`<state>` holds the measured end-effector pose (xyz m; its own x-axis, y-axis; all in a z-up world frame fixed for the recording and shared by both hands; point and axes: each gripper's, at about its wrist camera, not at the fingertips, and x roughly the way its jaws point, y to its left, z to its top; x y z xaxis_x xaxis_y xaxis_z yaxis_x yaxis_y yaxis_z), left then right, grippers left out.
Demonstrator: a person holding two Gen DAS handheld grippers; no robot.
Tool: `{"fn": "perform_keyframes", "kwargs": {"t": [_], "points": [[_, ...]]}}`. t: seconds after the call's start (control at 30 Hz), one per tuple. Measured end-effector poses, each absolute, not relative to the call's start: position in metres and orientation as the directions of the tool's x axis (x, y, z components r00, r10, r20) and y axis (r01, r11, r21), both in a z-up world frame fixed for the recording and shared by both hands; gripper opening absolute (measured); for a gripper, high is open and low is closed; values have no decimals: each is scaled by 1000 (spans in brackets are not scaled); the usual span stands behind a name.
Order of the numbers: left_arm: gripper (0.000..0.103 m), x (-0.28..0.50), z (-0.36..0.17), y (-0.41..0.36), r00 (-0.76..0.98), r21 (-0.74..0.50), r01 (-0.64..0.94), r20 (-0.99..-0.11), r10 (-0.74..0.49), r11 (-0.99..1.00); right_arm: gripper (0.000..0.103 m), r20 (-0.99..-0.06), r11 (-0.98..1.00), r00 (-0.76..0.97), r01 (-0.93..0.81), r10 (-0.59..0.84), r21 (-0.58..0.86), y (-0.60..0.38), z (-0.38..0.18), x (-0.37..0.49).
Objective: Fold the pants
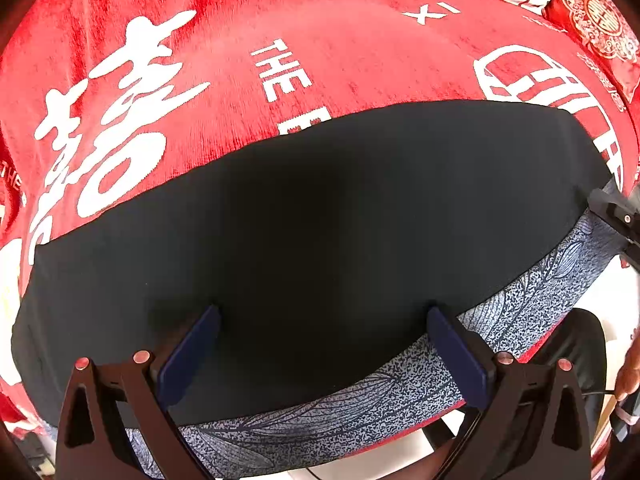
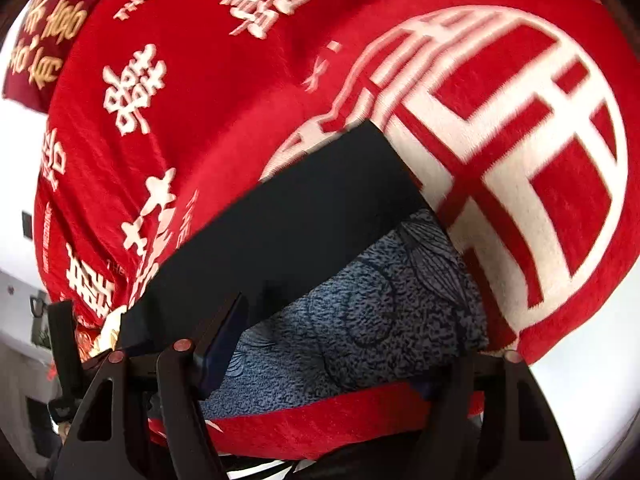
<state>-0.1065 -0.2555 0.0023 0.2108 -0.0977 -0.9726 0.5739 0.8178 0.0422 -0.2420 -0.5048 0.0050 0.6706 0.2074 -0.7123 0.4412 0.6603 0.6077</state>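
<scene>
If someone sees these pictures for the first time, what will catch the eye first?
First the bright red blanket with big white characters, which fills both views. On it lie the dark pants, flat, with a blue-grey leaf-patterned band along the near edge. The left gripper stands open above the pants.

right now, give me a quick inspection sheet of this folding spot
surface: red plush blanket with white characters and lettering, covering the bed.
job's things: pants lying flat, a dark layer over a blue leaf-print layer that shows along the near edge.
clutter: red embroidered cushion at the far corner.
grippers: left gripper open, fingers spread over the pants' near edge; right gripper over the pants' end, whether it grips cannot be told.
cables: thin dark cable at the lower right of the left wrist view.
surroundings: pale floor beside the bed; a hand at the frame edge.
</scene>
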Motion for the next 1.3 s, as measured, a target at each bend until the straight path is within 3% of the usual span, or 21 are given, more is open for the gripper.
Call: {"fn": "perform_keyframes", "kwargs": {"t": [0.03, 0.07, 0.23, 0.37, 0.6, 0.83, 1.07, 1.3], "points": [[103, -106, 2, -255, 208, 38, 572, -973, -100, 819, 28, -708, 681, 682, 431, 184, 592, -502, 13, -244], [103, -107, 2, -257, 209, 38, 570, -973, -100, 821, 25, -704, 692, 688, 422, 176, 585, -500, 17, -243], [103, -109, 1, -258, 215, 46, 563, -972, -92, 825, 28, -771, 722, 602, 437, 209, 537, -497, 6, -224], [103, -99, 10, -246, 179, 8, 551, -978, -109, 834, 18, -736, 771, 660, 388, 150, 505, -483, 37, -228], [103, -75, 37, -176, 204, -61, 437, -965, -164, 898, 17, -702, 947, 712, 236, -16, 217, -393, 131, -217], [103, -50, 41, -75, 241, -69, 299, -960, -145, 952, 17, -656, 1000, 755, 9, -16, -13, -269, 177, -185], [103, -40, 38, 20, 261, -99, 165, -955, -140, 981, 17, -693, 948, 721, -212, -12, -237, -138, 142, -147], [103, -36, 24, 85, 246, -126, 51, -960, -135, 991, 17, -776, 801, 617, -394, -133, -450, -54, 41, -126]]}}
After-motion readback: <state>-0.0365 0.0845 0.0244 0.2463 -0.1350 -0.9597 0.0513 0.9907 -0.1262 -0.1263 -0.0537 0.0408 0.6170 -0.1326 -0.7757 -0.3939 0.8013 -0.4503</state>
